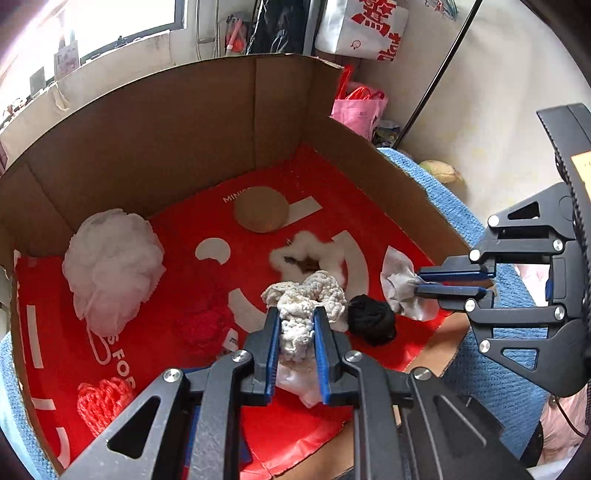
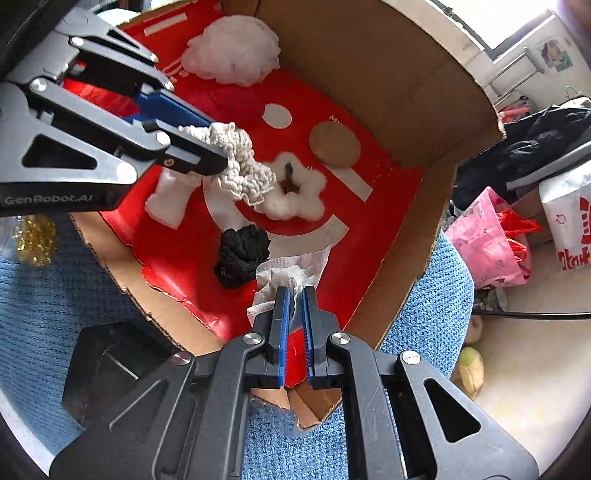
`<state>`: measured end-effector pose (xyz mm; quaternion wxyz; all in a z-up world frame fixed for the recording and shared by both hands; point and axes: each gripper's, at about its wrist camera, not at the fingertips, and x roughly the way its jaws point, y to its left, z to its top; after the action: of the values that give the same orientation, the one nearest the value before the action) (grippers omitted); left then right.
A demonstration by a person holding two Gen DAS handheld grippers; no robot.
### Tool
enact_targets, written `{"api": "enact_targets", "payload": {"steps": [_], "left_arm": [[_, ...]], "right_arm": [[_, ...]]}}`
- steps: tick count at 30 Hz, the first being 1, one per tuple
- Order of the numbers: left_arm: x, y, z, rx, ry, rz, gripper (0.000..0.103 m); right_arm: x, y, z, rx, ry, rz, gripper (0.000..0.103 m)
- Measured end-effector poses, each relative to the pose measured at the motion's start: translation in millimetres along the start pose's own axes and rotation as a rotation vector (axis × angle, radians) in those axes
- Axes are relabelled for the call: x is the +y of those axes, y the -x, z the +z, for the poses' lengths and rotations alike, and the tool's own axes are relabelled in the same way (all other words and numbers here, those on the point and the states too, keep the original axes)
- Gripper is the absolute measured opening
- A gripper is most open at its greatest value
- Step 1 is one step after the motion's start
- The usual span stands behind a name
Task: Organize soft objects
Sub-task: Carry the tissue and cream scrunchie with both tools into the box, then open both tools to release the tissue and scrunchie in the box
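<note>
The white printing on the red paper liner [image 1: 177, 236] is mostly covered or cut off: only "MINI" beside the tan cork-like disc [image 1: 261, 209] and "S FOR" near the front left can be read in the left wrist view. The side plate of the left gripper [image 2: 207, 147] reads "GenRobot.AI" in the right wrist view. Red characters on the white bag [image 1: 364, 27] behind the box are cropped and cannot be read.

The brown cardboard box [image 1: 166, 122] sits open on a blue knitted blanket [image 2: 48, 288]. The left gripper [image 1: 295, 325] reaches in from the near edge, its jaws clamped on a cream knitted cloth [image 1: 306, 295], whose lower part is hidden between the blue pads. The right gripper [image 1: 424, 282] comes in from the right side, jaws pinched on a crumpled white tissue [image 1: 397, 284] at the box's right front edge; in the right wrist view the tissue [image 2: 291, 273] bunches just ahead of the right gripper [image 2: 293, 299].

A black knitted ball [image 1: 371, 319] lies between cloth and tissue, touching the tissue in the right wrist view. Behind the cloth lies a fluffy white ring [image 1: 306, 254] with a dark item in its middle that is hard to make out. A white mesh puff [image 1: 110, 266] rests by the left wall, a dark pink fuzzy lump [image 1: 207, 325], blurred, lies near it, and an orange-red yarn bundle [image 1: 103, 402] lies at front left.
</note>
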<state>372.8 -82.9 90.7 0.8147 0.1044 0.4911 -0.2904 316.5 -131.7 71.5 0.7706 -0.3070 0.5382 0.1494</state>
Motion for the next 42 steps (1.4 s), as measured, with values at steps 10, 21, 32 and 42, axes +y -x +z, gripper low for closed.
{"api": "enact_targets", "payload": {"steps": [10, 21, 32, 42], "left_arm": [[5, -19, 4, 0.101, 0.028, 0.006, 0.018], [6, -27, 9, 0.111, 0.039, -0.006, 0.019], [8, -16, 13, 0.091, 0.061, -0.020, 0.040], [7, 1, 10, 0.068, 0.070, -0.023, 0.049]], "right_arm": [[-1, -18, 4, 0.068, 0.003, 0.003, 0.007], [2, -19, 5, 0.084, 0.028, -0.011, 0.007], [2, -13, 11, 0.085, 0.027, -0.019, 0.012], [-3, -4, 9, 0.059, 0.012, -0.018, 0.041]]}}
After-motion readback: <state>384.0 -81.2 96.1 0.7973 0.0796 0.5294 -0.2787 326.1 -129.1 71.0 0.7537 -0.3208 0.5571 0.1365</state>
